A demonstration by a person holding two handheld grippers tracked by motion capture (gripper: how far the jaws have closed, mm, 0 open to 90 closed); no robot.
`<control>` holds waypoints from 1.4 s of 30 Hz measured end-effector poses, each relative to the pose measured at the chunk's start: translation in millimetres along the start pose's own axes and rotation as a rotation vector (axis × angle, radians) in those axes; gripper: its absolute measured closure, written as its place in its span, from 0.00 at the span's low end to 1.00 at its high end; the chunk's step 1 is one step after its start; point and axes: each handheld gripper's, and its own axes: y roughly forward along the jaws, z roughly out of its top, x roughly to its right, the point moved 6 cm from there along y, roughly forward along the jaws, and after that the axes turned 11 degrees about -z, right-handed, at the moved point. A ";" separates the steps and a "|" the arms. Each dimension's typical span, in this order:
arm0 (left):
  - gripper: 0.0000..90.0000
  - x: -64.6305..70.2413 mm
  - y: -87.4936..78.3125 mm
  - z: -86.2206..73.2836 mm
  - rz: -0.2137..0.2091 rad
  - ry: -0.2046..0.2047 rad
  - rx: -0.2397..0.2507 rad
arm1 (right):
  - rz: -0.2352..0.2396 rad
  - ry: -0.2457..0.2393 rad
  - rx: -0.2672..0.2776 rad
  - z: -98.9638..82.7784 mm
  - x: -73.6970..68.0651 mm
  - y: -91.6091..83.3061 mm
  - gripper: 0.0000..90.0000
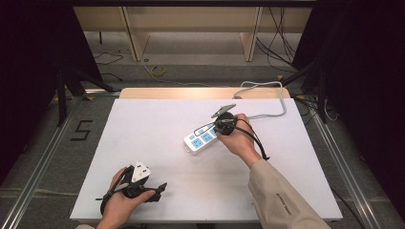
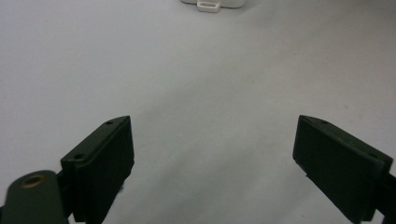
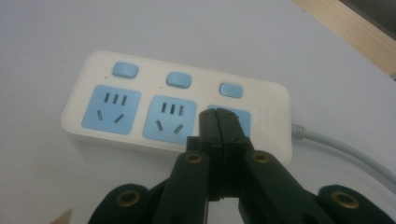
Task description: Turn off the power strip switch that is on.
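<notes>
Strip (image 1: 204,138) lay a little right of the middle of the white table (image 1: 157,143), slanted, its far end turned toward the back right corner — a white power strip with three pale blue sockets and three blue buttons in a row above them. Its grey cable (image 1: 267,102) ran off the far end, looped near the back edge of the table and dropped out of sight there.

The right tool (image 1: 220,123) was over the strip's far end, held in the right hand (image 1: 239,138), whose sleeve came up from the lower edge of the high view. In the right gripper view its jaws were pressed tight together with nothing between them, and the joined tips (image 3: 218,122) stood over the third socket, the one nearest the cable (image 3: 341,149), just below its button. Whether the tips touched the plastic or hung a shade above it I could not tell. The other two sockets on the strip (image 3: 116,116) lay bare beside them.

The left tool (image 1: 138,183) sat well apart from all this, near the front left of the table, in the left hand (image 1: 119,200). Its jaws were spread wide — the left gripper view showed bare table between the two pads (image 2: 105,163), and the near end of the strip (image 2: 212,4) far off at the top edge.
</notes>
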 end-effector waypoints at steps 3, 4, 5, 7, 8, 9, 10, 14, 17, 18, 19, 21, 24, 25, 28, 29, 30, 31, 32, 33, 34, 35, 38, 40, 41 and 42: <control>0.14 -0.1 0.1 0.0 0.000 0.001 0.000 | -0.001 -0.001 0.000 1.3 1.0 1.5 1.00; 0.14 -0.1 0.2 0.1 0.000 0.000 0.002 | -0.001 0.002 -0.002 1.5 1.0 2.0 1.00; 0.14 -0.1 0.3 0.1 0.000 0.000 0.002 | -0.001 0.005 -0.005 1.7 1.2 2.8 1.00; 0.14 -0.1 0.2 0.0 0.000 0.000 0.001 | -0.001 0.003 -0.006 2.1 1.7 3.7 1.00; 0.14 -0.1 0.2 0.1 0.000 0.000 0.002 | 0.000 0.009 -0.008 2.3 1.5 4.2 1.00; 0.14 -0.1 0.3 0.1 0.000 0.000 0.002 | -0.001 0.010 -0.005 2.9 1.7 5.3 1.00; 0.14 -0.1 0.3 0.0 0.000 0.000 0.001 | -0.001 0.006 -0.009 2.7 2.0 5.7 1.00; 0.14 -0.1 0.3 0.1 0.000 0.000 0.002 | -0.001 0.006 -0.010 3.2 2.8 8.6 1.00; 0.14 -0.2 0.2 0.1 0.000 0.000 0.002 | 0.000 0.006 -0.012 3.5 3.4 10.6 1.00; 0.14 -0.2 0.2 0.1 0.000 0.000 0.002 | -0.001 0.002 -0.011 3.7 3.9 11.4 1.00; 0.14 -0.2 0.2 0.1 0.000 0.000 0.002 | -0.002 0.008 -0.016 3.8 3.8 11.8 1.00; 0.14 -0.2 0.2 0.1 0.000 0.000 0.002 | -0.001 0.008 -0.018 4.4 4.0 12.7 1.00; 0.14 -0.3 0.3 0.1 0.000 0.000 0.001 | -0.002 0.012 -0.018 6.2 4.0 14.5 1.00; 0.14 -0.3 0.2 0.1 0.000 0.000 0.001 | -0.001 0.006 -0.018 6.7 4.2 15.0 1.00; 0.14 -0.3 0.2 0.1 0.000 0.000 0.002 | 0.000 0.004 -0.021 9.0 3.8 16.3 1.00; 0.14 -0.3 0.2 0.1 0.000 0.000 0.002 | 0.001 0.003 -0.017 10.0 3.8 17.0 1.00; 0.14 -0.3 0.2 0.1 0.000 -0.001 0.003 | 0.001 0.005 -0.021 10.5 3.6 17.3 1.00; 0.14 -0.2 0.2 0.1 0.000 -0.001 0.004 | 0.001 0.015 -0.021 11.2 2.8 17.8 1.00; 0.14 -0.2 0.3 0.1 0.000 -0.001 0.004 | 0.001 0.008 -0.022 11.4 3.0 18.4 1.00; 0.14 -0.2 0.3 0.1 0.000 -0.001 0.004 | 0.001 0.007 -0.021 11.8 2.9 19.1 1.00; 0.14 -0.2 0.2 0.1 0.000 -0.002 0.004 | 0.002 0.009 -0.023 11.7 2.6 19.8 1.00; 0.14 -0.2 0.3 0.1 0.000 -0.002 0.004 | 0.002 0.011 -0.026 11.6 2.3 20.5 1.00; 0.14 -0.2 0.2 0.2 0.000 -0.001 0.004 | 0.004 0.011 -0.023 11.4 2.4 23.0 1.00; 0.14 -0.3 0.3 0.2 0.000 0.000 0.004 | 0.003 0.010 -0.030 10.9 2.5 23.8 1.00; 0.14 -0.2 0.3 0.2 0.000 -0.001 0.004 | 0.003 0.013 -0.029 11.1 2.2 24.3 1.00; 0.14 -0.2 0.4 0.2 0.000 -0.001 0.004 | 0.001 0.016 -0.030 11.1 2.2 24.7 1.00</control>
